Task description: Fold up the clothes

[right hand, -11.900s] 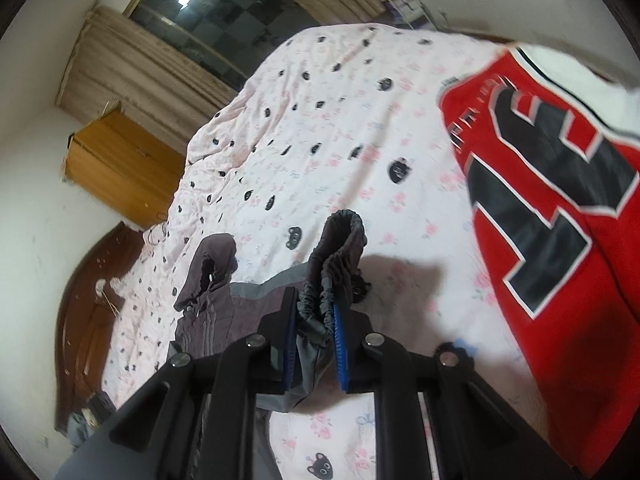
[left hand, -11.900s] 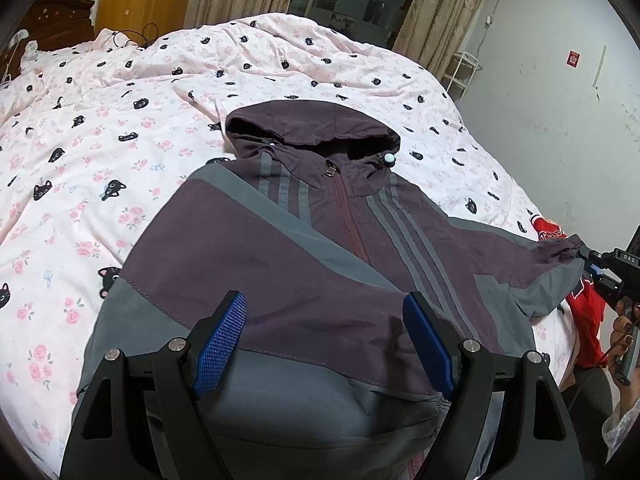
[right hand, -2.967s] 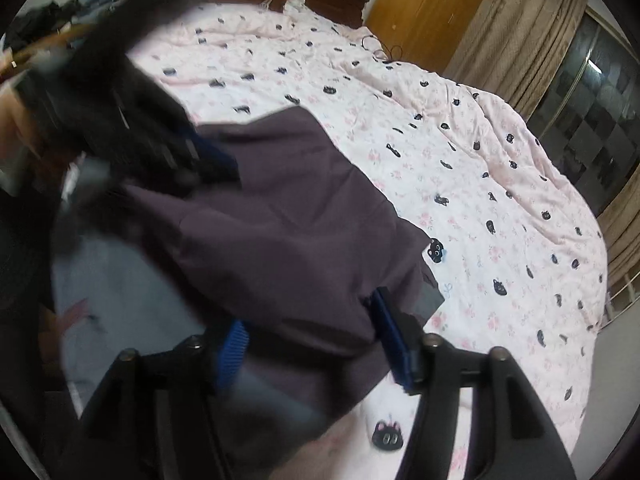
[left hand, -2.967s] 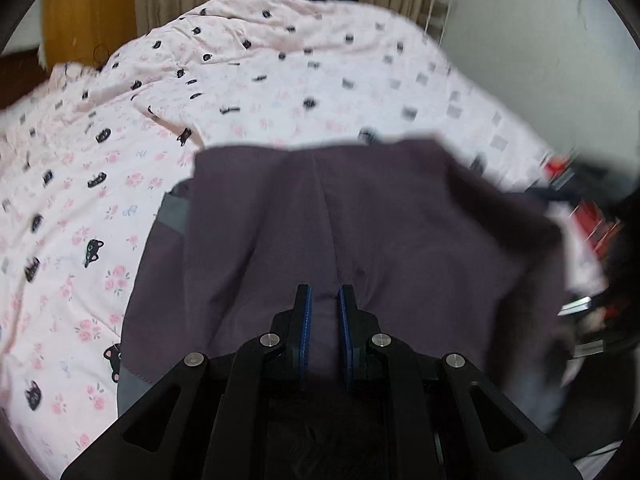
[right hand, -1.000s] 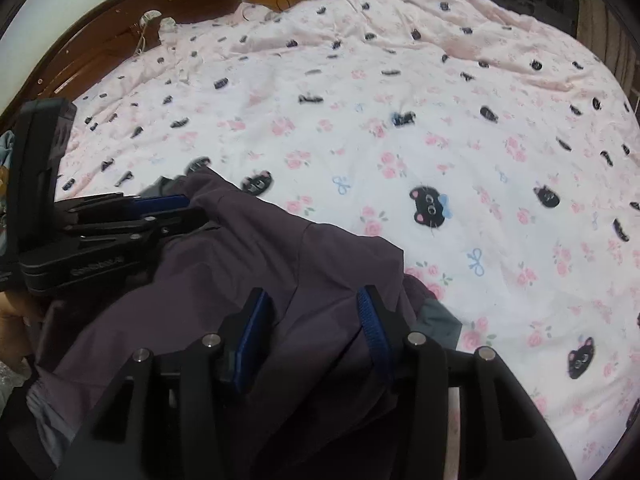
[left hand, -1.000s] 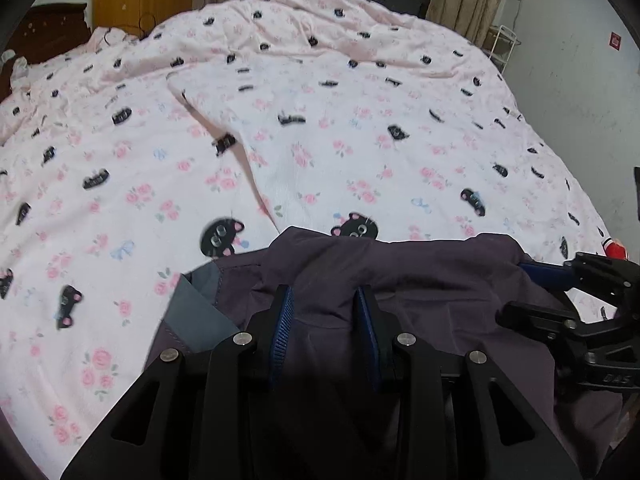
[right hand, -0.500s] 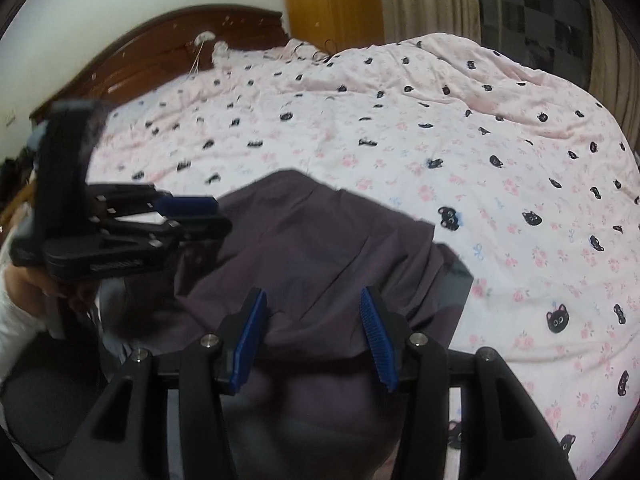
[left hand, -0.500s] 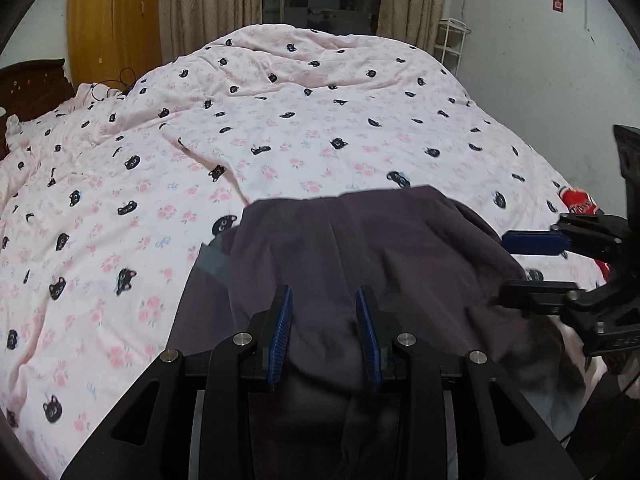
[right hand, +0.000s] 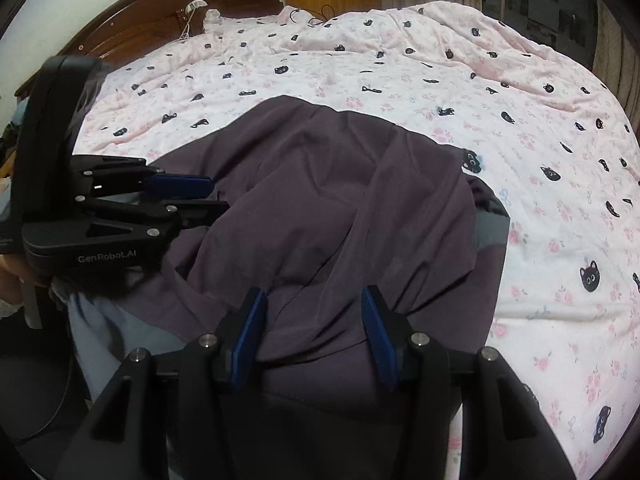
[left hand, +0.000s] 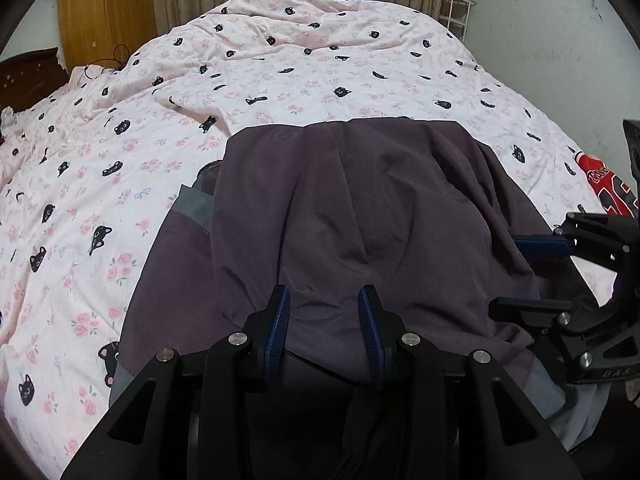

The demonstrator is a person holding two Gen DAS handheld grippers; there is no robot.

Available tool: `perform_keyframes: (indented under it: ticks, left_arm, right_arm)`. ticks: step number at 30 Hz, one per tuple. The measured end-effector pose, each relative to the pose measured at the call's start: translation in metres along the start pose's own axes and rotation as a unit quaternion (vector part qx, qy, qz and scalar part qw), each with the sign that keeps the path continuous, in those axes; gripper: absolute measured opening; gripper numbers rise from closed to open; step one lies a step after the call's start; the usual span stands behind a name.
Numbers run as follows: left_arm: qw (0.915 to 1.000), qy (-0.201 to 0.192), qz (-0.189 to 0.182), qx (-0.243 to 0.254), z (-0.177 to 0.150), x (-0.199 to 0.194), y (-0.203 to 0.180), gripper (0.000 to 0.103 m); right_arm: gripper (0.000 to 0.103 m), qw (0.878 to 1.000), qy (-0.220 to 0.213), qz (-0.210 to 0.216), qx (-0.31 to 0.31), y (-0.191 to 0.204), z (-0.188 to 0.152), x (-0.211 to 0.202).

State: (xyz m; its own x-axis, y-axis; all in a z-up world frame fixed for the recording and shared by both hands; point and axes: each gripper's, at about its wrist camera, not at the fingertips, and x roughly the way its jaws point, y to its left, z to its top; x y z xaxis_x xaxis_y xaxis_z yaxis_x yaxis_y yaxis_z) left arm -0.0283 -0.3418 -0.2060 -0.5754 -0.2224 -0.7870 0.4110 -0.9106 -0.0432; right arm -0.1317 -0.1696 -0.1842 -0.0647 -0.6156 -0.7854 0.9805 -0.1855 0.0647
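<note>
A dark purple jacket (left hand: 352, 208) with grey panels lies folded over on itself, back side up, at the near edge of the bed. My left gripper (left hand: 324, 312) is open at the jacket's near edge, with a ridge of its fabric lying loose between the blue pads. My right gripper (right hand: 312, 320) is open wider over the same near edge, and cloth sits between its fingers too. Each gripper shows in the other's view: the right gripper (left hand: 520, 274) at the jacket's right side, the left gripper (right hand: 208, 196) at its left side.
The pink cat-print duvet (left hand: 280, 64) covers the whole bed beyond the jacket. A red jersey (left hand: 604, 188) lies at the bed's right edge. A dark wooden headboard (right hand: 160, 16), a wooden wardrobe (left hand: 104, 12) and curtains stand behind. A grey jacket panel (right hand: 490, 228) sticks out at the right.
Both grippers have drawn back slightly toward the bed's near edge, so more of the folded jacket shows. The jaws stand as wide as half a second ago.
</note>
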Motion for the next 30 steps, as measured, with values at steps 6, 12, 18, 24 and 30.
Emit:
perform_keyframes:
  ticks: [6,12,18,24,30]
  left_arm:
    - [1.0,-0.005,-0.001,-0.006,-0.002,-0.003,0.002,0.033]
    - [0.9986,-0.04,-0.018,-0.027,-0.008,-0.033,0.008,0.054]
    - [0.9946,-0.085,-0.018,-0.056,-0.028,-0.068,0.019,0.079]
    - [0.9912,-0.101,-0.009,-0.085,-0.069,-0.095,0.024,0.085]
    - [0.9911,-0.093,0.015,-0.094,-0.111,-0.109,0.025,0.088]
  right_arm:
    - [0.053,0.999,-0.006,-0.037,-0.008,0.011,-0.006,0.002]
    - [0.055,0.995,-0.056,-0.004,0.083,0.002,-0.007,-0.041]
    - [0.073,0.985,-0.095,0.025,0.144,0.003,-0.039,-0.089]
    - [0.093,0.975,-0.13,-0.023,0.179,0.008,-0.082,-0.12]
    - [0.102,0.972,-0.156,-0.046,0.17,0.025,-0.134,-0.116]
